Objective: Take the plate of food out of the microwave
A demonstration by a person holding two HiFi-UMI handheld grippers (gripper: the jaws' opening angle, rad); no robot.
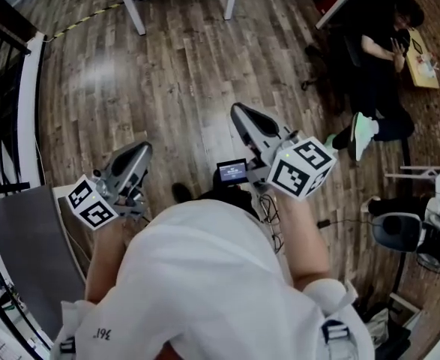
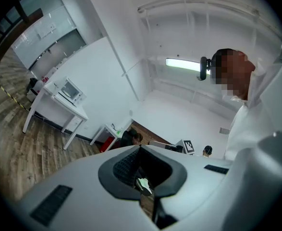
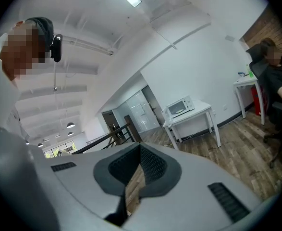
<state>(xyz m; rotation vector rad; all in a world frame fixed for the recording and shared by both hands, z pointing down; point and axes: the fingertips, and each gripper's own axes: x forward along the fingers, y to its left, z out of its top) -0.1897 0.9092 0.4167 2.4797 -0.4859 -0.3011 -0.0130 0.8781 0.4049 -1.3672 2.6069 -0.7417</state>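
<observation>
We carried left gripper [image 1: 141, 152] and right gripper [image 1: 238, 113] closed, empty, idle, since microwave [image 3: 180, 106] sat well off on white table [image 3: 202, 109].

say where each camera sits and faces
Head view: person's head, facing down at brown wood-plank floor; white shirt, left hand-held gripper, right hand-held gripper.
Left gripper view: on left one, facing up at white wall; shut jaws, shirt.
Right gripper view: on right one, facing up at white ceiling; shut jaws.
Shared: both gripper views show white boxy microwave.
</observation>
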